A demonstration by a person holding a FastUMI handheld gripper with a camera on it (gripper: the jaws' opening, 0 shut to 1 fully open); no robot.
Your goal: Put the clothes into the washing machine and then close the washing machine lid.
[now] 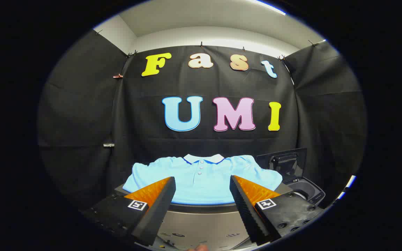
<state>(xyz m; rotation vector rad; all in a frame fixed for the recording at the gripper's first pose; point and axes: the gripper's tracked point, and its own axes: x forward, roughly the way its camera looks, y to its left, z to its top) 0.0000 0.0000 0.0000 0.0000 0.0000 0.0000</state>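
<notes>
The gripper (202, 205) was closest of all, and its two fingers (159, 202) stood wide apart with nothing held between them; each finger had a small square marker (137, 205) on its top. Low down between the fingers there was a grey surface (201, 226), and I could not tell what the small marks on it were; a tiny bit of a fingertip (198, 248) showed at the very bottom, just below that surface.

Just ahead of the fingers lay the shirt (204, 177); it was light blue with a white collar (203, 158) and little buttons down the front; it was spread out flat on a grey table (201, 208), and its bottom hem came up to the table's near edge; its sleeves reached out toward the left and right edges of the table; the fingers were not touching it.

To the right of the shirt, near the right edge of the table, stood the washing machine (307, 193); its dark lid (284, 162) stood up open behind its round hole; the right sleeve lay close beside it.

Farthest back hung the black cloth wall (82, 122) of the booth, and above it was a pale ceiling (201, 21).
</notes>
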